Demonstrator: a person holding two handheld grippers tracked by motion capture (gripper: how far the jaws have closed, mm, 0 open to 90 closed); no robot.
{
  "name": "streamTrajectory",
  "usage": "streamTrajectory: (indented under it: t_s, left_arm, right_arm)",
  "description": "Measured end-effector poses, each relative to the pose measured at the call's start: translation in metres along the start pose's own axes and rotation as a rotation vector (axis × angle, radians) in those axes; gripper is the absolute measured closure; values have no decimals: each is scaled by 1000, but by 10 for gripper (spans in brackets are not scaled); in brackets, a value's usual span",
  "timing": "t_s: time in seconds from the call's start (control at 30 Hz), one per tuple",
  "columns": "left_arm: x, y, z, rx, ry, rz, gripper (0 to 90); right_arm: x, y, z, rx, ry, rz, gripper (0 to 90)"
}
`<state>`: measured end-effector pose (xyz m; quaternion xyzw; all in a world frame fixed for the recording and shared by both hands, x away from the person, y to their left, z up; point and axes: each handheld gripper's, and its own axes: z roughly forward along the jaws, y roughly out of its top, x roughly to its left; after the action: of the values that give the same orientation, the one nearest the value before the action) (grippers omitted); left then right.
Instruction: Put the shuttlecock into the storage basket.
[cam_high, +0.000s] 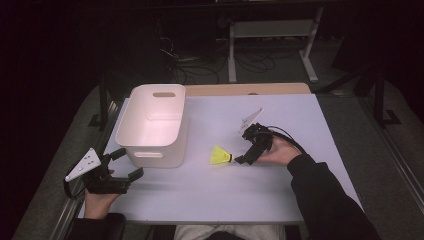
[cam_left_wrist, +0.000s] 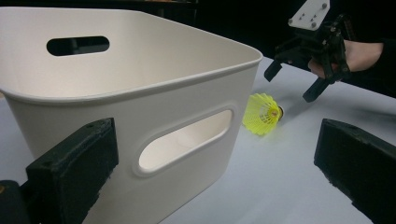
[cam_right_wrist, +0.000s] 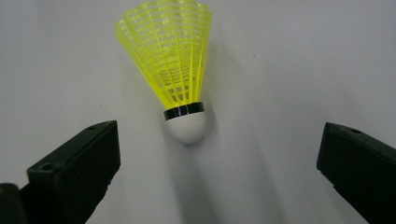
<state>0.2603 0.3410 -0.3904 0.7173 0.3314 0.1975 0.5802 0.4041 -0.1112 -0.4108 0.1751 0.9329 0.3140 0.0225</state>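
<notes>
At the lower left of the high view the left tongs rest on the pale grey bench with their jaws spread wide and nothing between them, just in front of the white plastic bin with slotted handles, which stands at left of centre and looks empty. Just right of the bin, near the middle of the frame, lies the yellow plastic shuttlecock with a white rounded nose, on its side, skirt toward the bin and nose toward the right tongs. Those tongs are also spread wide, holding nothing, tips low and close to the nose; in the right gripper view the shuttlecock lies between and just beyond the jaws. It should be very light and apt to roll or skid at a nudge. The latticed skirt looks springy and could crush, so the firmer nose or the black band above it seems the better place to pinch, gently.
</notes>
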Motion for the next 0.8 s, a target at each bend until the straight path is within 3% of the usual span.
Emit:
streamTrajectory:
  t_s: [0.8]
  left_arm:
    - [0,0,0,1,-3,1,0]
  right_arm:
    - [3,2,23,18,51,-25,11]
